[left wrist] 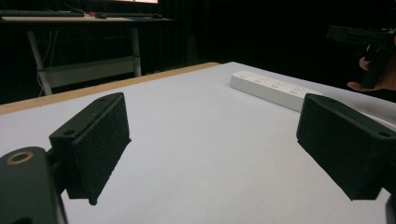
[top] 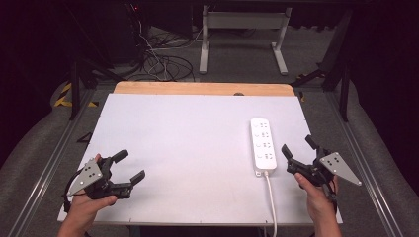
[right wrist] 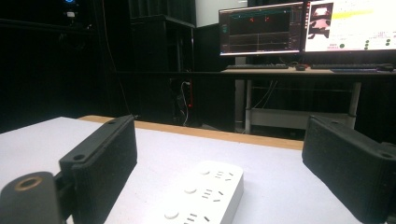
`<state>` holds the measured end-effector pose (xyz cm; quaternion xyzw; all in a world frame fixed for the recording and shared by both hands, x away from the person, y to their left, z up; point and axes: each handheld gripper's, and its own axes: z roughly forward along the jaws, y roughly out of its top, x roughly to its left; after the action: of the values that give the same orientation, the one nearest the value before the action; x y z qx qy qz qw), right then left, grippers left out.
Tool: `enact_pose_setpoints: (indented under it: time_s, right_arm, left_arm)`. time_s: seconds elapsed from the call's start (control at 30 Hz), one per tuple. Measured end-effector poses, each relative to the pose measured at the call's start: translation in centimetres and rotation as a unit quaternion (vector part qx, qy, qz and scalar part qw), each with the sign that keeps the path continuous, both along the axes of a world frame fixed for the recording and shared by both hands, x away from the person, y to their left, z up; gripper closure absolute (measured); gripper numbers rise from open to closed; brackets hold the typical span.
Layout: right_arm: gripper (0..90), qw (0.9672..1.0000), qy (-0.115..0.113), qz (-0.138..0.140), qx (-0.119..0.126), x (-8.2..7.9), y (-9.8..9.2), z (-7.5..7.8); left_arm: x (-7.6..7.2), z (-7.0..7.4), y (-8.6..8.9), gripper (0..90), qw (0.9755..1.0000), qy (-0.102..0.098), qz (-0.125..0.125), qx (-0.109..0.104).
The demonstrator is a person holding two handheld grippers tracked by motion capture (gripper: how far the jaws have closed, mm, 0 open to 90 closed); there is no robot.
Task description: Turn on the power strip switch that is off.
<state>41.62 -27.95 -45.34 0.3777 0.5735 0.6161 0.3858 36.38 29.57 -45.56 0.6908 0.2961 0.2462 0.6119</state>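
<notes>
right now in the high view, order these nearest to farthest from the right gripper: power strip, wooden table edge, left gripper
1. power strip, just to the left of the right gripper, ahead of its fingers.
2. left gripper, across the white sheet at the near left.
3. wooden table edge, along the far side of the table.

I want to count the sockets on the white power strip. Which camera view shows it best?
The high view: the power strip lies whole on the white table, its rows of sockets and its cable visible from above. The right gripper view shows its near end close up, cut off at the frame's bottom edge. The left gripper view sees it far off, edge-on.
</notes>
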Motion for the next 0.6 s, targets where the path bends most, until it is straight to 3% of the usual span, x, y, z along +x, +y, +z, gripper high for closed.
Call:
enact_pose_setpoints:
  time_s: [0.6]
  right_arm:
    - [11.0, 1.0, -0.001, 0.004, 0.002, -0.04, -0.01, 0.01]
  left_arm:
    - [0.03, -0.03, -0.02, 10.2, 1.0, 0.0, 0.004, -0.003]
